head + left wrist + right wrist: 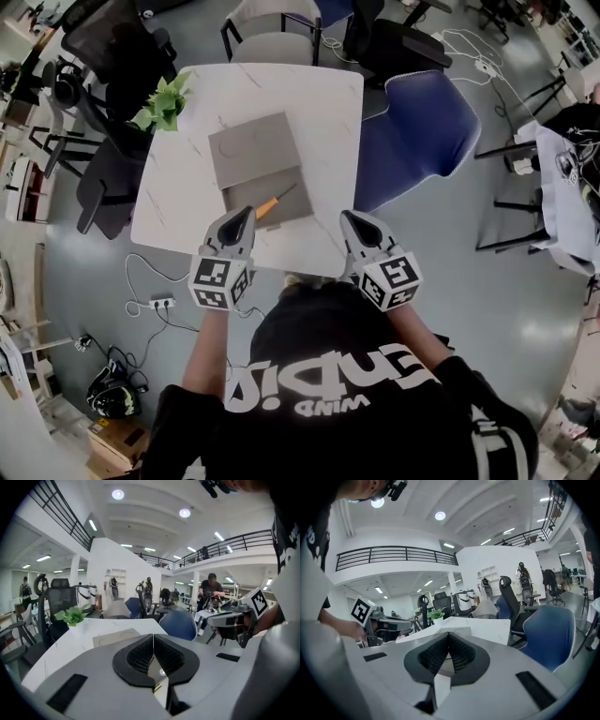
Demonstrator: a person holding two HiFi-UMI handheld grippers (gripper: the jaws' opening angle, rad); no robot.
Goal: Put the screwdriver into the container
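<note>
Nearest us, our left gripper [246, 214] and right gripper [349, 217] hang over the near edge of the white table [323, 103], each with its jaws pressed together on nothing. Just past the left gripper's tip, the screwdriver [272, 203] lies in the near half of the grey container [253, 145], its orange handle toward us. Farther off, a small green plant [165, 101] stands at the table's left corner, and a blue chair [422, 131] sits beside its right edge.
</note>
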